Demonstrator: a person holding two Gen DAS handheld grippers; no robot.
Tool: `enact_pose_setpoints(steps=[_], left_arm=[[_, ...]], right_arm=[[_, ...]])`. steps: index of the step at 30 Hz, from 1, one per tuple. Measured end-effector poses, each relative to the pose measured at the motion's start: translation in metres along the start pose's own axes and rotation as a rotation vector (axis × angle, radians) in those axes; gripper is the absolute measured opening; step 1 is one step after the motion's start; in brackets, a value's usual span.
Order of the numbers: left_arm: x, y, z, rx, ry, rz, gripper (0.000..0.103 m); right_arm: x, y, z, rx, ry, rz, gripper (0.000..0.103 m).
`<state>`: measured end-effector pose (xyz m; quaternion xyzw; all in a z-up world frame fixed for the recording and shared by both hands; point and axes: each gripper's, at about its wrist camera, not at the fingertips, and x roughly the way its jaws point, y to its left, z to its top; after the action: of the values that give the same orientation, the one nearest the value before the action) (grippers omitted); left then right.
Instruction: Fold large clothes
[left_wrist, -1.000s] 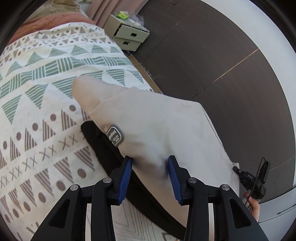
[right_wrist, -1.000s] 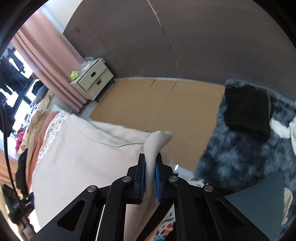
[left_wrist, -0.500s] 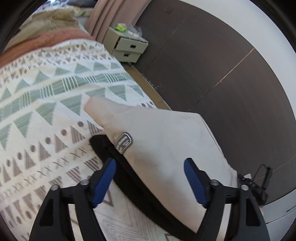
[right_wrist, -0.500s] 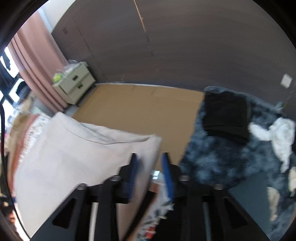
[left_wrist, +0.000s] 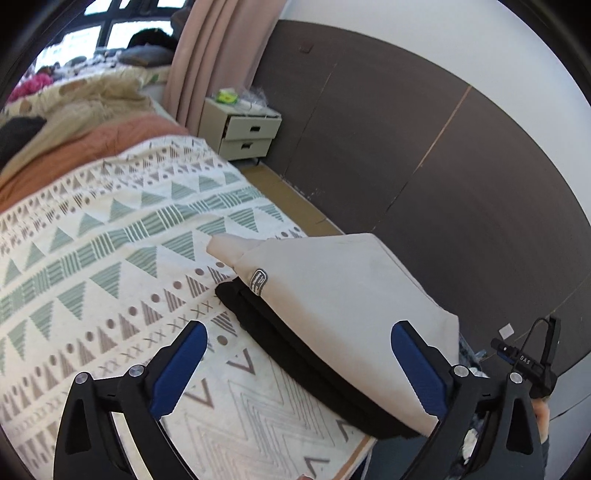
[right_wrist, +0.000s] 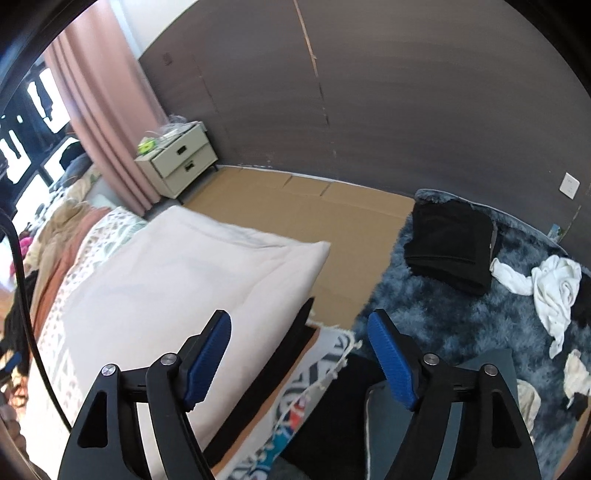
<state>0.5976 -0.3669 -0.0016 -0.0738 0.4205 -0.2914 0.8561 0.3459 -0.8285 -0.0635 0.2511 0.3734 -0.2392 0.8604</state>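
A folded cream garment with a small grey label lies on a folded black garment at the edge of the patterned bedspread. It also shows in the right wrist view. My left gripper is open and empty, raised just in front of the stack. My right gripper is open and empty, above the stack's corner at the bed edge.
A cream nightstand stands by the pink curtain. Cardboard covers the floor by the dark wall. A blue shaggy rug holds a folded black garment and white clothes. Blankets are piled at the bed's far end.
Both grippers have opened and let go of the cream garment, which now lies flat on the black one. Both have drawn back and up from it.
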Motion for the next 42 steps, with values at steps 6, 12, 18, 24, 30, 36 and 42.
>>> enact_pose_setpoints(steps=[6, 12, 18, 24, 30, 36, 42], left_arm=[[-0.069, -0.007, -0.012, 0.041, -0.078, 0.030, 0.102], [-0.135, -0.006, -0.031, 0.062, -0.145, 0.046, 0.102], [-0.197, 0.000, -0.056, 0.071, -0.199, 0.068, 0.102], [-0.253, 0.003, -0.089, 0.077, -0.262, 0.075, 0.103], [-0.297, 0.008, -0.127, 0.077, -0.311, 0.077, 0.102], [-0.331, 0.006, -0.169, 0.094, -0.336, 0.107, 0.102], [-0.363, 0.001, -0.210, 0.103, -0.382, 0.145, 0.102]], right_arm=[[-0.050, 0.017, -0.021, -0.012, -0.029, 0.066, 0.095], [-0.102, 0.043, -0.046, -0.070, -0.063, 0.095, 0.103], [-0.151, 0.070, -0.075, -0.122, -0.094, 0.128, 0.103], [-0.191, 0.093, -0.104, -0.181, -0.125, 0.146, 0.103], [-0.229, 0.111, -0.137, -0.231, -0.148, 0.156, 0.103], [-0.270, 0.124, -0.176, -0.290, -0.181, 0.164, 0.103], [-0.305, 0.131, -0.213, -0.337, -0.204, 0.192, 0.103]])
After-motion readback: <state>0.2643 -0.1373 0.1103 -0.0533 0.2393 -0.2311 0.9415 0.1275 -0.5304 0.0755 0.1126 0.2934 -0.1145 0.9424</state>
